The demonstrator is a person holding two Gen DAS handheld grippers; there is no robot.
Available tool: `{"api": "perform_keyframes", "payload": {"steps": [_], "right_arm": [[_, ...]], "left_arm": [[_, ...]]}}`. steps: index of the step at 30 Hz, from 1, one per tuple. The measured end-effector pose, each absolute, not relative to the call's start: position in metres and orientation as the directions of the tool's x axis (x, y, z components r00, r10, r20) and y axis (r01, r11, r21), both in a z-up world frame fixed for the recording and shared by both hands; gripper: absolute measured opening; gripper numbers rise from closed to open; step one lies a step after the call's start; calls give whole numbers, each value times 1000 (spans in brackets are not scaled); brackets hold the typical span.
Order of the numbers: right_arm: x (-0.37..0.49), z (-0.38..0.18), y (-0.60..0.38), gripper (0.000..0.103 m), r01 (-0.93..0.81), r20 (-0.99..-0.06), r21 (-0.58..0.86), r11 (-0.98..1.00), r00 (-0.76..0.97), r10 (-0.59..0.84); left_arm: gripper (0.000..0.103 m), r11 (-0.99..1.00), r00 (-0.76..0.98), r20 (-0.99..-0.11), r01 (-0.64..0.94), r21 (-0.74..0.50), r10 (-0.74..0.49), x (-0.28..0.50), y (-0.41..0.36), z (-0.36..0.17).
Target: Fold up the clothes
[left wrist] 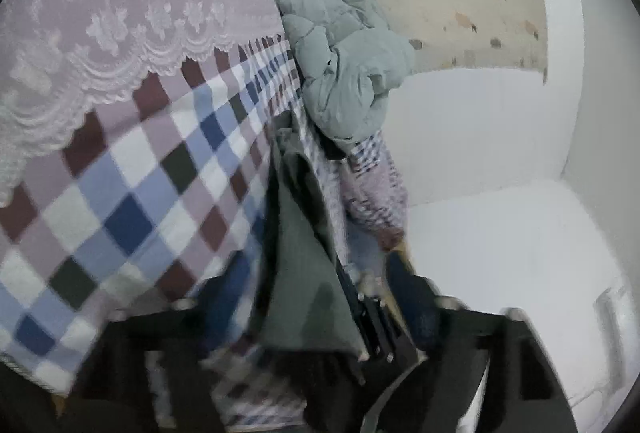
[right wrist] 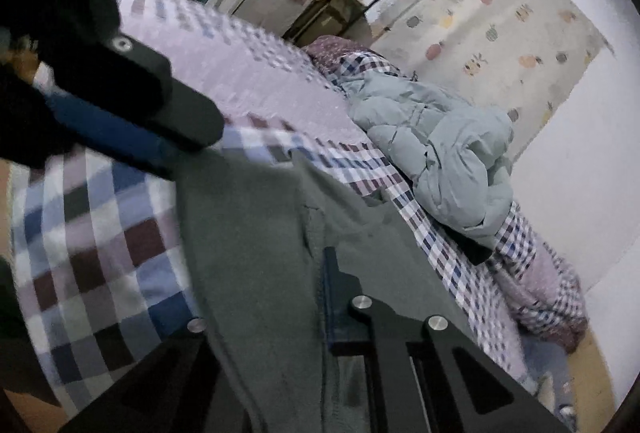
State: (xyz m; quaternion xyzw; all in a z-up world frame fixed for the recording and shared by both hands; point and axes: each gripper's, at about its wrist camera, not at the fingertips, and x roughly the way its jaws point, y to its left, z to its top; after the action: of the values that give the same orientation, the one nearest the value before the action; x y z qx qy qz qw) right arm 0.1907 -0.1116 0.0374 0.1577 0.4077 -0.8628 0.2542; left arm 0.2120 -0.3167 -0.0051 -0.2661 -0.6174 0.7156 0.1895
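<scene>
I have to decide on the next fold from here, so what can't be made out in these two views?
- Dark grey-green fleece garment: its near end runs off the bottom edge in both wrist views, so its type is unclear.
- Right gripper: the garment drapes over its fingers, so whether they are shut is hidden.
- Left gripper: motion blur and the same cloth obscure its grip.
- Pale green puffer jacket: crumpled, layout unreadable.

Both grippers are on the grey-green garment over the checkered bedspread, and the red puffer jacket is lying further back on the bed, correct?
Not quite: the puffer jacket is pale blue-green, not red, as the right wrist view shows clearly. The rest holds: the grey-green garment lies over the checkered bedspread, with the right gripper and left gripper at it, and the jacket sits further back on the bed.
</scene>
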Motion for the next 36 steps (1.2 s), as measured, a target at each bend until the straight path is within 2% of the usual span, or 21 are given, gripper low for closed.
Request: {"api": "perform_keyframes", "payload": {"steps": [2, 6, 11, 16, 23, 29, 32, 36], "right_arm": [[187, 50, -106, 4, 574, -483, -597, -560, -815, -320], [180, 67, -98, 4, 593, -496, -556, -582, -799, -340], [176, 79, -93, 3, 608, -505, -525, -596, -786, -357], [177, 84, -86, 3, 610, -498, -519, -599, -785, -368], [175, 98, -77, 3, 614, -489, -492, -617, -781, -388], [175, 112, -68, 3, 612, -475, -483, -626, -784, -400], [179, 119, -63, 3, 615, -468, -474, -630, -782, -411], [187, 129, -55, 3, 620, -459, -459, -636, -779, -428]], "left_arm": [[82, -129, -767, -132, 65, -990, 628, 199, -315, -7], [83, -174, -731, -201, 113, -978, 652, 170, -309, -4], [83, -138, -704, -175, 110, -984, 688, 127, -319, -1], [83, -228, -624, -267, 144, -963, 734, 75, -322, 1], [83, -420, -426, -439, 142, -896, 791, 8, -276, 1], [83, -458, -405, -461, 111, -882, 790, -27, -265, 1], [71, -487, -397, -489, 113, -866, 777, -37, -266, -1], [48, -525, -386, -525, 115, -843, 759, -50, -267, -3]]}}
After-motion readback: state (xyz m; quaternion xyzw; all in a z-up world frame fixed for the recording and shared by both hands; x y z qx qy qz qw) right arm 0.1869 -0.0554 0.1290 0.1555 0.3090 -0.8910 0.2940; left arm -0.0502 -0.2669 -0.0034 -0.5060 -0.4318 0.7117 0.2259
